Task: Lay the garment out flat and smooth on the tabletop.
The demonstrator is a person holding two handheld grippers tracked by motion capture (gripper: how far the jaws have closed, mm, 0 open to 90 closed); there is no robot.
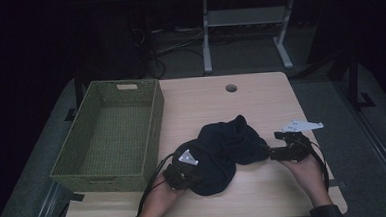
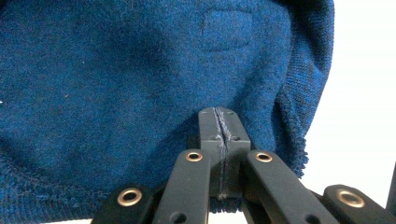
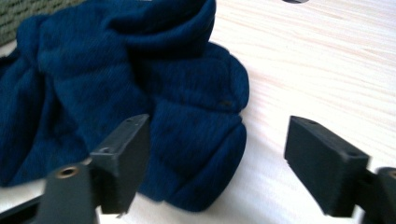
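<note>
Left gripper view: left tongs (image 2: pixel 219 135) clamp blue knit cloth (image 2: pixel 116 84) with unreadable sewn patch (image 2: pixel 227 29).

The left gripper (image 1: pixel 184 170) is held low at the near left by the left hand (image 1: pixel 161 196), whose forearm comes in from the bottom edge. In the left gripper view its two black jaws are pressed flat together, with a thin fold of blue cloth (image 2: pixel 116 84) pinched between them. The right gripper (image 1: pixel 276 153) is held by the right hand (image 1: pixel 304 170) at the near right and is pointed toward the left. In the right gripper view its jaws are seen set wide apart, with nothing clamped between them.
</note>
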